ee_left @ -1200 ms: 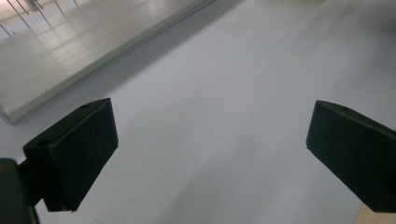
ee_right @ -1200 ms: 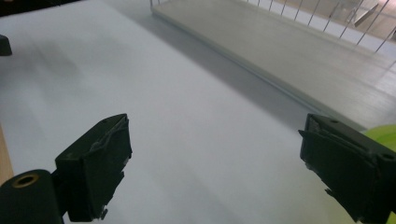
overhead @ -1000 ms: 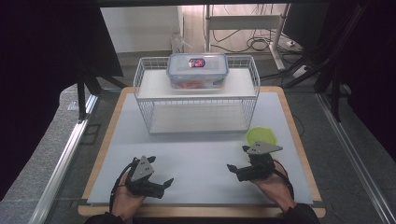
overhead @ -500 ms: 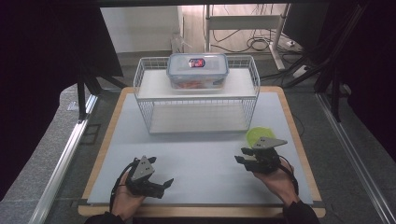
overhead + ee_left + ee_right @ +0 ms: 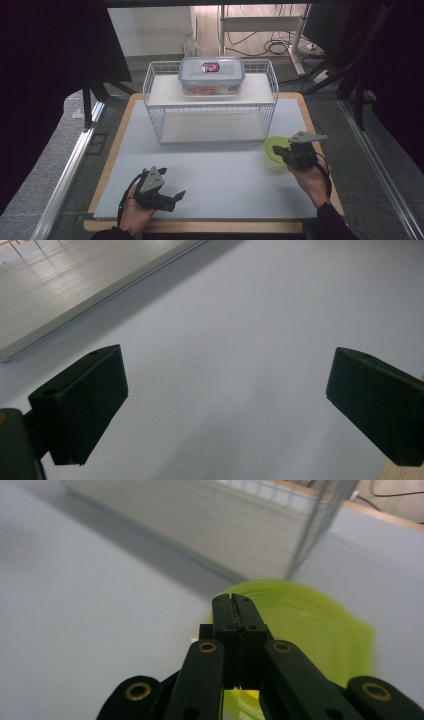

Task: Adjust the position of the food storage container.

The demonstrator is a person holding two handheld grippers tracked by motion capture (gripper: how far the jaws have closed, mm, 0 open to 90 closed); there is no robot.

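High view — lidded container (image 5: 212,75) atop wire rack (image 5: 210,107); right gripper (image 5: 278,149) closed, empty, over green bowl (image 5: 270,148).

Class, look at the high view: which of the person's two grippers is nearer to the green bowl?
Right. The right gripper, jaws shut, sits at the green bowl's edge. The left gripper, jaws open, hangs far off over the mat's near-left part.

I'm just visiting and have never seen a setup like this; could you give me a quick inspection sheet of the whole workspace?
Surface: pale grey mat on wooden board.
Job's things: lime-green plastic plate under right claw.
Clutter: white wire rack carrying clear lidded food box.
Grippers: left claw open, empty; right claw has just closed, jaws together, over the plate.
Cables: black cables on floor behind.
Surroundings: metal rails, dark curtains.
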